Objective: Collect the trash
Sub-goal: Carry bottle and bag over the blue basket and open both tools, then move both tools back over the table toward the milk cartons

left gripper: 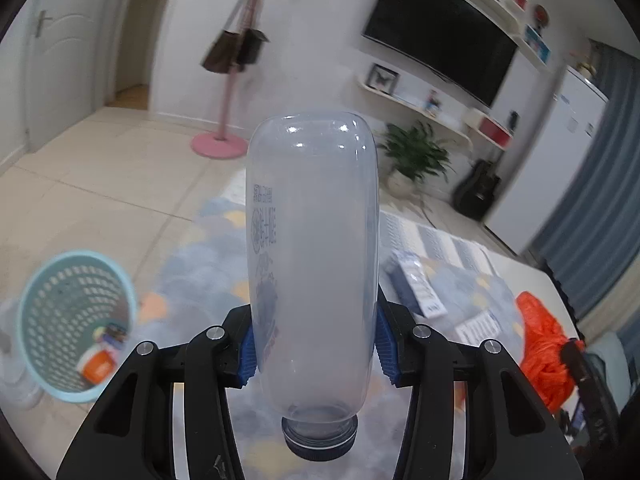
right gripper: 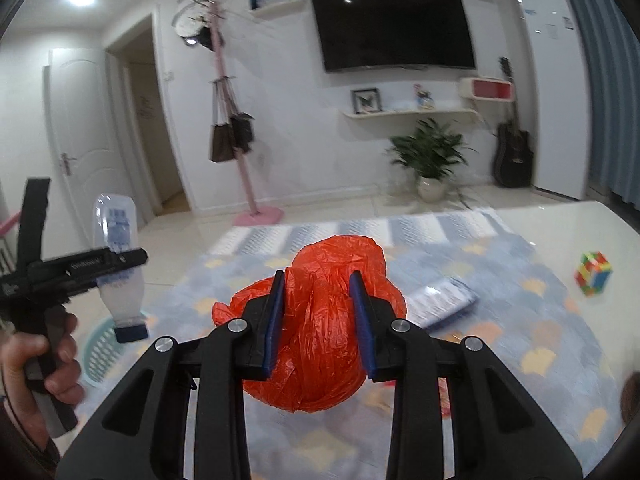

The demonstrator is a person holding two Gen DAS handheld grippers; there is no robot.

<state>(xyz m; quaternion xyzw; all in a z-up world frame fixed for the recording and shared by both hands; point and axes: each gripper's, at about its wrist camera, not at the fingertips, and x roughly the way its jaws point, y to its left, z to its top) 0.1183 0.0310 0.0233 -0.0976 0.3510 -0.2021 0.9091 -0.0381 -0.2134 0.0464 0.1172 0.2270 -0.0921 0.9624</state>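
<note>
Overhead, left hand-held gripper (left gripper: 314,346): clamped on an upside-down clear bottle (left gripper: 312,256), cap down.
Right hand-held gripper (right gripper: 318,322): jaws apart around the orange plastic bag (right gripper: 320,312); contact unclear.
Table (right gripper: 540,232): white, patterned cloth (right gripper: 500,320) under the bag.
Left of bag: teal basket (left gripper: 74,326) on tiled floor (left gripper: 100,200).
Beyond bag: television (right gripper: 392,28), plant (right gripper: 430,156), pink coat stand (right gripper: 236,132).

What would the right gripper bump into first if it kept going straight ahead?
Nothing new at once: the right gripper already has the orange plastic bag between its fingers. Past the bag, it would probably meet the patterned tablecloth, though depth is hard to judge here.
</note>
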